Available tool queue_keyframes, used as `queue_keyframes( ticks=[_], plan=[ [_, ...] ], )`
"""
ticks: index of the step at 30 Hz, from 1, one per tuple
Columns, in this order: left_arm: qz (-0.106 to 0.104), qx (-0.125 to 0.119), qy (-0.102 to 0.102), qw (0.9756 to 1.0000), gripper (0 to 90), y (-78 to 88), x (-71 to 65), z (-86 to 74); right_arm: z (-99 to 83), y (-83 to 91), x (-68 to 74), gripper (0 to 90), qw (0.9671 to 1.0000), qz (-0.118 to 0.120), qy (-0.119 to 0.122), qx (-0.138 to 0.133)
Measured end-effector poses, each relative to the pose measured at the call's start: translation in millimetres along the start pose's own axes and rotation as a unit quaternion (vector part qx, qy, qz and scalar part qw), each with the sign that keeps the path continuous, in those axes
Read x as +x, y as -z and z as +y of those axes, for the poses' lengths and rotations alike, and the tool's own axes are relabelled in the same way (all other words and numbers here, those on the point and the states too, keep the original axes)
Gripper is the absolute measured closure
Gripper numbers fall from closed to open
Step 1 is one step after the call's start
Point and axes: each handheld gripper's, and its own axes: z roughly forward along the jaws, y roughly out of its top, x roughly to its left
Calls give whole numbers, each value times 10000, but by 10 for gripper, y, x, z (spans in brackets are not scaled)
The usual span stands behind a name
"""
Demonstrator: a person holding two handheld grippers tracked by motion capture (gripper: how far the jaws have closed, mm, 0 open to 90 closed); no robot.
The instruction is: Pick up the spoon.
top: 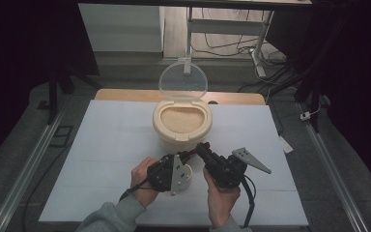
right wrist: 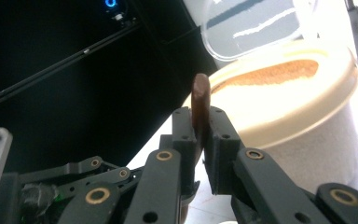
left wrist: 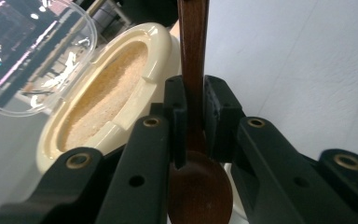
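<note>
You are gripping one dark brown wooden spoon [left wrist: 193,154] with both tongs. Your left tongs [left wrist: 193,121] are clamping its neck just above the bowl; your right tongs [right wrist: 200,133] are clamping its handle end. The spoon is hanging above the white desk [top: 101,145], near the cream grain-filled container [top: 182,123] with its clear lid [top: 183,81] standing open.

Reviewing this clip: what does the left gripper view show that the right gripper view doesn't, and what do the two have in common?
Left gripper view: the wooden spoon's bowl below the jaws, its handle running up between them, and the white table cover.

Right gripper view: the handle's tip standing above the jaws, the other gripper at lower left, and a dark background.

Both: jaws shut on the spoon, the cream container of tan grains, and its clear lid raised open.
</note>
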Motion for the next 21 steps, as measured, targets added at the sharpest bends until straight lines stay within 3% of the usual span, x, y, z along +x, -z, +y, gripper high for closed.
queue_keyframes(
  ticks=[3,5,8,10,14,16,18,21],
  plan=[
    [-391,-95,280,9988,717,56,72,-43,16,5,-12,838,9999,140,26,-48],
    [-669,-171,585,9959,650,112,128,-100,42,22,-23,838,9998,185,51,-100],
    [-1093,-164,1079,9880,549,201,232,-235,92,67,-48,838,9995,197,126,-198],
    [-1336,-158,1447,9803,510,259,316,-355,129,96,-65,839,9993,221,207,-226],
    [-1553,-103,1982,9677,448,377,436,-603,201,135,-108,838,9987,317,293,-287],
    [-1608,-24,2159,9631,418,433,483,-732,234,154,-126,838,9982,348,352,-327],
    [-1729,100,2351,9564,380,484,526,-871,267,168,-149,838,9977,416,384,-367],
    [-1751,194,2498,9521,349,570,550,-1054,319,185,-183,838,9972,468,418,-411]
  ],
)
